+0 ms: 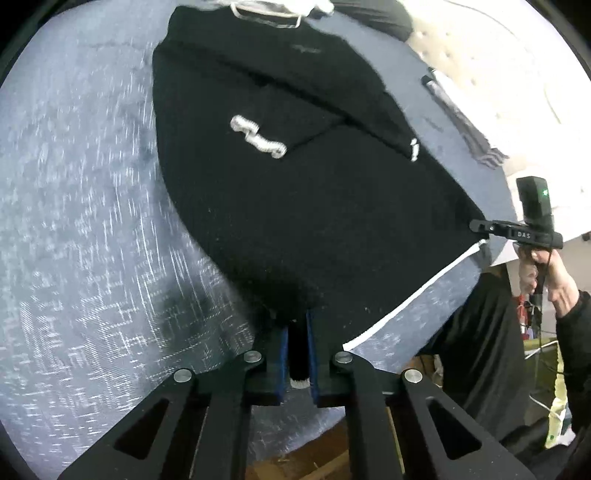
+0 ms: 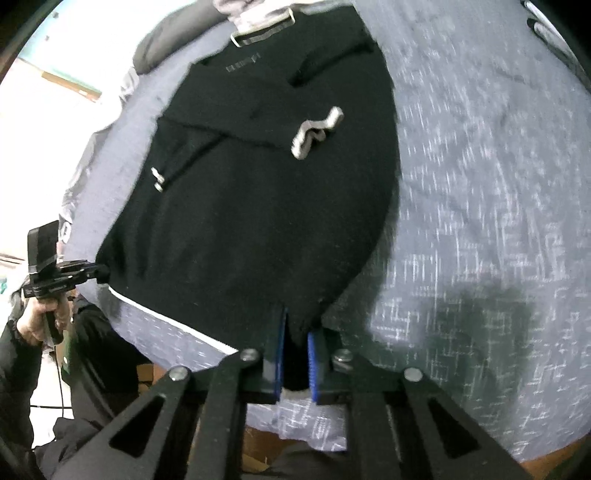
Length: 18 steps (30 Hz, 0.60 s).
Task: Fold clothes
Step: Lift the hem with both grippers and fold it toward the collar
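A black sweater (image 1: 295, 206) (image 2: 258, 221) with white trim lies flat on a grey-blue bedspread (image 1: 92, 221) (image 2: 480, 184). Both sleeves are folded in over its body, and the white cuffs (image 1: 258, 138) (image 2: 317, 133) show. In the left wrist view my left gripper (image 1: 298, 347) is shut on one bottom corner, with black cloth and white hem between its blue pads. My right gripper (image 2: 295, 354) is shut on the other bottom corner. Each gripper also shows in the other's view: the right gripper (image 1: 474, 225) and the left gripper (image 2: 101, 275) each clamp the hem. The white hem (image 1: 406, 302) hangs taut between them, lifted off the bed.
A grey fringed cloth (image 1: 458, 114) lies on the bed beyond the sweater. More clothes (image 2: 251, 11) are piled past the collar. The bed's near edge and a wooden floor (image 1: 295, 461) are below me. A person's hands (image 1: 554, 280) (image 2: 37, 321) hold the grippers' handles.
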Each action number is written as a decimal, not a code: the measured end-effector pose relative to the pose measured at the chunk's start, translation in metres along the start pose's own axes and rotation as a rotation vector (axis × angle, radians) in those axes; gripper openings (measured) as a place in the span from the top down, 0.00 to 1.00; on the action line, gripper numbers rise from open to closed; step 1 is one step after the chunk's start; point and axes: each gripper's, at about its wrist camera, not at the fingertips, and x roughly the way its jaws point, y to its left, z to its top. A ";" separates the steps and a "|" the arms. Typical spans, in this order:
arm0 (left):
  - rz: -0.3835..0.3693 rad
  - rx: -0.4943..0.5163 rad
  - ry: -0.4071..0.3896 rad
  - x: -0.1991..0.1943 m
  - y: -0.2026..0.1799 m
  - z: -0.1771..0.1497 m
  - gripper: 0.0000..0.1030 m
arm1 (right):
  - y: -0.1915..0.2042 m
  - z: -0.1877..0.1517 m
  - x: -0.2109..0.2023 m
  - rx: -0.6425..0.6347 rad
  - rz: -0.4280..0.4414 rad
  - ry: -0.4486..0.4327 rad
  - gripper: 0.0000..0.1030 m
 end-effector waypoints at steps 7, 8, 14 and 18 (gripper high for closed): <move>-0.010 0.068 -0.094 -0.035 -0.020 0.008 0.94 | 0.023 0.014 -0.046 -0.046 0.054 -0.119 0.92; -0.016 0.068 -0.108 -0.043 -0.020 0.009 0.94 | 0.026 0.016 -0.052 -0.048 0.061 -0.138 0.92; -0.027 0.083 -0.153 -0.055 -0.033 0.025 0.94 | 0.042 0.019 -0.076 -0.084 0.089 -0.199 0.92; -0.028 0.090 -0.169 -0.064 -0.037 0.025 0.94 | 0.048 0.017 -0.084 -0.095 0.104 -0.216 0.93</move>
